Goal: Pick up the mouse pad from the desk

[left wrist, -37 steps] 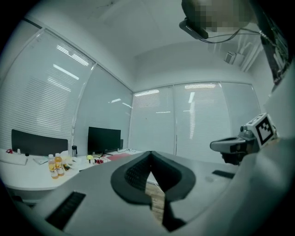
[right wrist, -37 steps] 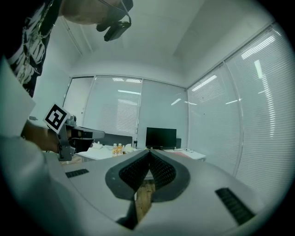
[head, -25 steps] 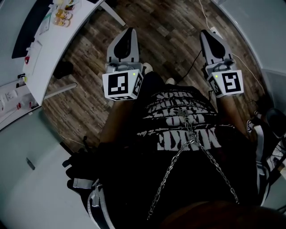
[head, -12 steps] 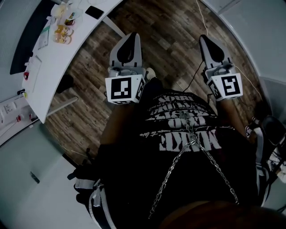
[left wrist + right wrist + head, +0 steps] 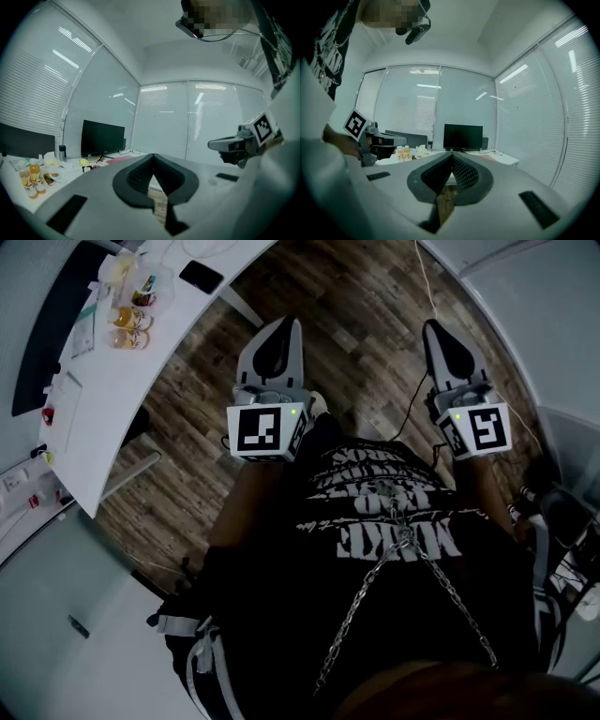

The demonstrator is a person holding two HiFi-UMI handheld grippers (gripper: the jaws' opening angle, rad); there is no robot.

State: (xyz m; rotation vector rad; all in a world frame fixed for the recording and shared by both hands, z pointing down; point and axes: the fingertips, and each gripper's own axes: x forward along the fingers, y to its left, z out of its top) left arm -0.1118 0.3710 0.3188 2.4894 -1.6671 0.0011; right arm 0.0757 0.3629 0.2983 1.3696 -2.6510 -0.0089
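White desk [image 5: 105, 418] holds orange bottles [image 5: 128, 326], labels unreadable; left tongs [image 5: 284, 326] and right tongs [image 5: 436, 329] pinched together, empty.

Left hand-held gripper [image 5: 277, 341] and right hand-held gripper [image 5: 448, 345] held level, side by side, jaws closed, empty.

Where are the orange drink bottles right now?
The orange drink bottles stand on the white desk at the head view's upper left, well left of the left gripper; the left gripper view shows them at its lower left, left of the monitor.
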